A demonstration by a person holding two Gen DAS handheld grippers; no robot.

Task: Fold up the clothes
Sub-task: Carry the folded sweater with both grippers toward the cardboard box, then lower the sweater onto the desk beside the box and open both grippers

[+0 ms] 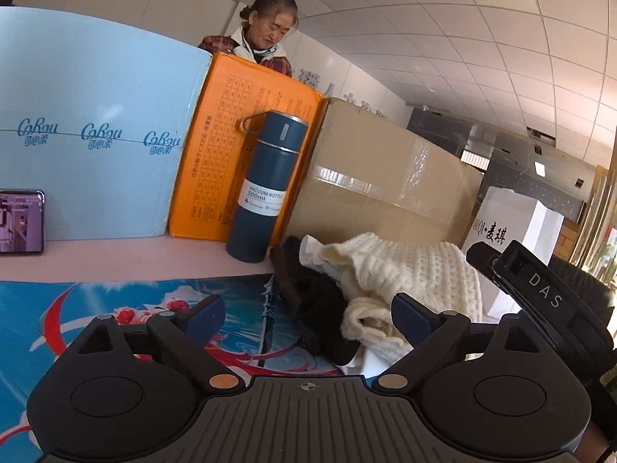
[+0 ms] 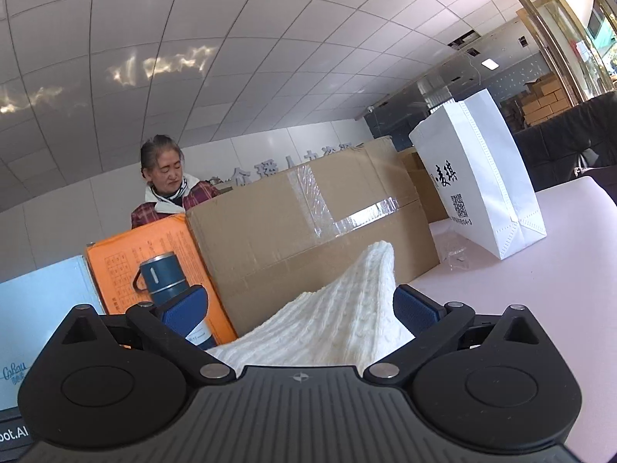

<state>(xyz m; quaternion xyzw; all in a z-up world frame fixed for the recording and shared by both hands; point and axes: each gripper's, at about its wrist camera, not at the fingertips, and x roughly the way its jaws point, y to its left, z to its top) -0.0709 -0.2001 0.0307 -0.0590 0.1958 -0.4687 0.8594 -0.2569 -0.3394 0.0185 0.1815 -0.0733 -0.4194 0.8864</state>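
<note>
A cream knitted garment (image 1: pixel 405 277) lies crumpled on the table with a dark garment (image 1: pixel 308 305) beside and partly under it. My left gripper (image 1: pixel 308 320) is open, its blue pads (image 1: pixel 204 316) on either side of the dark cloth, just short of the pile. In the right wrist view a peak of the cream knit (image 2: pixel 347 308) rises between the fingers of my right gripper (image 2: pixel 300 308), which is open and wide apart; I cannot tell whether it touches the cloth. The right gripper's body shows in the left wrist view (image 1: pixel 540 293), right of the pile.
A blue vacuum bottle (image 1: pixel 266 189) stands behind the clothes. Behind it are a light blue box (image 1: pixel 96 135), an orange box (image 1: pixel 239 135) and a taped cardboard box (image 1: pixel 385 181). A white paper bag (image 2: pixel 486 181) stands at the right. A phone (image 1: pixel 21 222) leans at left. A printed mat (image 1: pixel 115 328) covers the table. A woman (image 1: pixel 270 34) stands behind the boxes.
</note>
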